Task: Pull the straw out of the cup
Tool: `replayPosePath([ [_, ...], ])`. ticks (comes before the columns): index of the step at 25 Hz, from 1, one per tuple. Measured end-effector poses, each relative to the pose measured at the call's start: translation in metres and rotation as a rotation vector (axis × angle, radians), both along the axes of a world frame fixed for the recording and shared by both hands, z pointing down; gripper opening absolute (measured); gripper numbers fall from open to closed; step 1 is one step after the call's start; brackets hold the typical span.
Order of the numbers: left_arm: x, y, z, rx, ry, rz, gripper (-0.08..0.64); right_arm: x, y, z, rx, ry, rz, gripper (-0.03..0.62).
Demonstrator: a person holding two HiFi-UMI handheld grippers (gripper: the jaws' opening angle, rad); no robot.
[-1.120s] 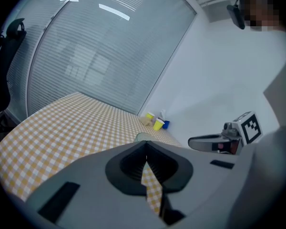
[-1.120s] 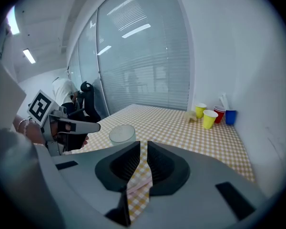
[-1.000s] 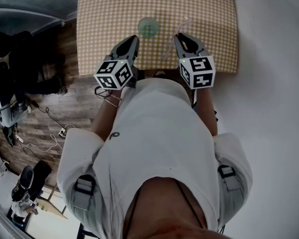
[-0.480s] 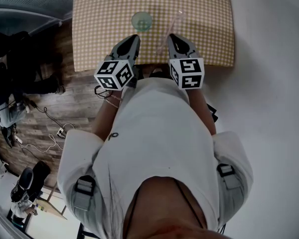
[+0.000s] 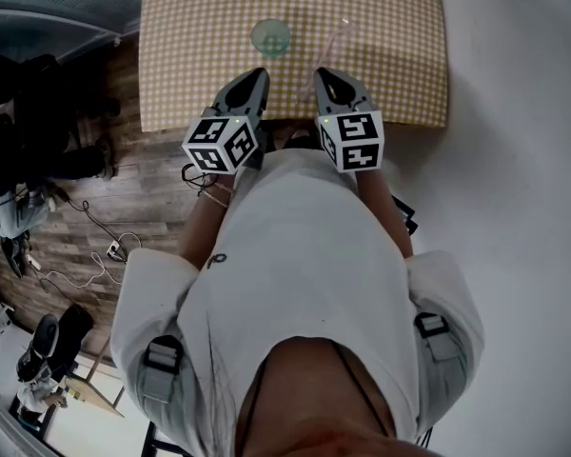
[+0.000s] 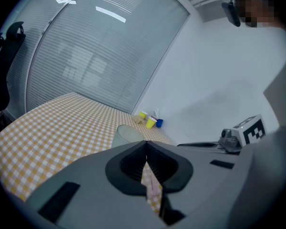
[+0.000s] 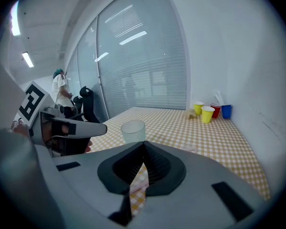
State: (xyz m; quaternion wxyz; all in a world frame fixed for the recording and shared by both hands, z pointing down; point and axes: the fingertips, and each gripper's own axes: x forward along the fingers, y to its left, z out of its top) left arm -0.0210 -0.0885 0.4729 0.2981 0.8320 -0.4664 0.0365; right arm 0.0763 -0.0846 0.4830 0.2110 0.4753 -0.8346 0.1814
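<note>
Right tool (image 5: 324, 76) nearer left tool (image 5: 255, 74).

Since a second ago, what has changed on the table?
The right gripper shifted sideways toward the left gripper, both shut and empty. Nothing was taken or let go. The cup and the straw lying beside it on the table stayed put.

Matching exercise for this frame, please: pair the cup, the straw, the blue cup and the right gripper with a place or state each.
Things:
1. cup
2. straw
3. blue cup
4. right gripper

Places or states:
A. lying flat on the checked cloth
B. jaws shut, nothing between them
C. pale and translucent, upright, no straw inside
D. at the cloth's far edge

Pairs: 1-C, 2-A, 3-D, 4-B
</note>
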Motion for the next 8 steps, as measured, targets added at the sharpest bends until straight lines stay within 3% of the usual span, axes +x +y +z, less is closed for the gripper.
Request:
replayPosePath([
  [8, 0.0051, 0.0041, 0.0025, 0.003, -0.016, 0.02, 0.008, -0.0032, -0.0034, 0.0042, -0.009, 0.002, -0.012, 0.031],
])
